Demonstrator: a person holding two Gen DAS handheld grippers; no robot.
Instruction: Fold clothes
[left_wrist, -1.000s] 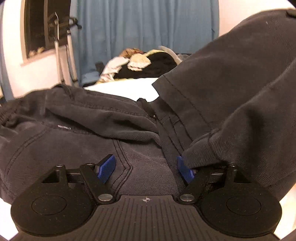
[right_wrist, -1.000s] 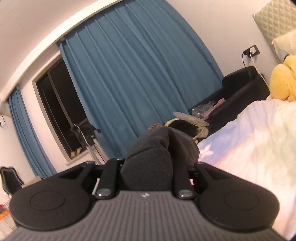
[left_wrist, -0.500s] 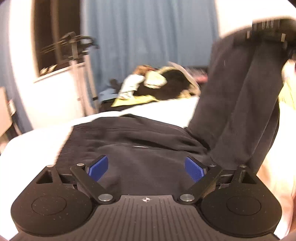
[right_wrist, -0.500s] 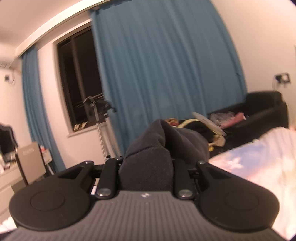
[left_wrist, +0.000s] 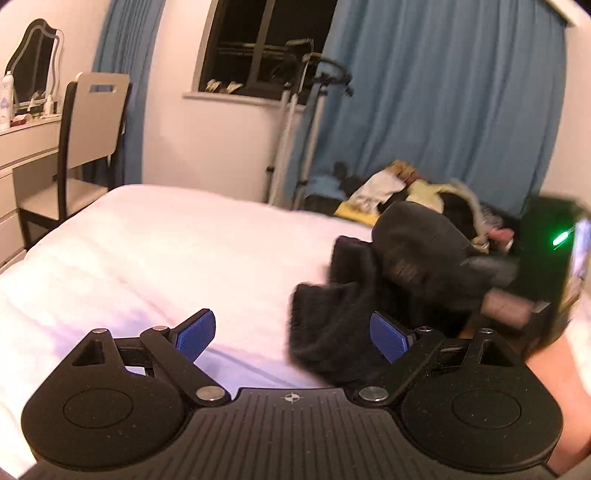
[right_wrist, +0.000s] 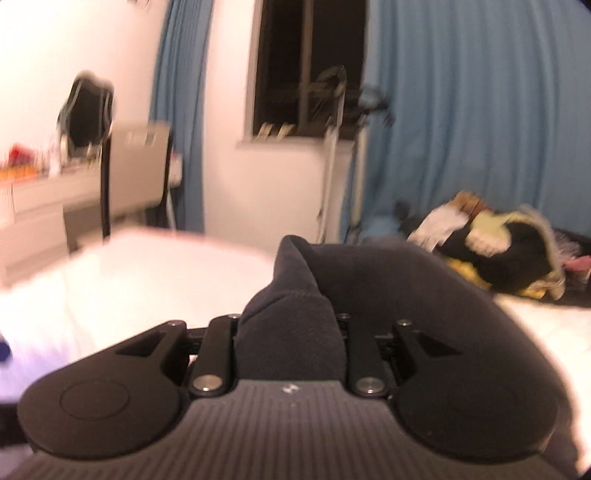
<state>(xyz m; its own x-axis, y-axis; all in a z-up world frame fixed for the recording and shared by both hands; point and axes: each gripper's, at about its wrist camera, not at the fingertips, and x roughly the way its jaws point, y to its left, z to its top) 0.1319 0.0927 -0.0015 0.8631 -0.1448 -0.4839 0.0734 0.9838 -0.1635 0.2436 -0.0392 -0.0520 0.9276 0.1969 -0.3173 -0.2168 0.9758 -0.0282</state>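
The dark grey trousers (right_wrist: 291, 321) bulge up between the jaws of my right gripper (right_wrist: 290, 328), which is shut on a thick fold of them. In the left wrist view the same trousers (left_wrist: 340, 317) hang bunched and blurred at the right, over the white bed (left_wrist: 166, 258). My left gripper (left_wrist: 291, 334) is open, its blue pads (left_wrist: 195, 334) wide apart with only bedding between them; the cloth hangs just behind its right pad. A hand shows at the right edge, blurred.
A heap of other clothes (left_wrist: 424, 192) lies beyond the bed by the blue curtain (left_wrist: 443, 110). A chair (left_wrist: 92, 122) and a dressing table (left_wrist: 26, 136) with a mirror stand at the left. A metal rack (left_wrist: 295, 122) stands under the window.
The trousers have come off the bed and hang bunched from my right gripper. My left gripper has swung left and now faces bare bedding. The right view has also panned left.
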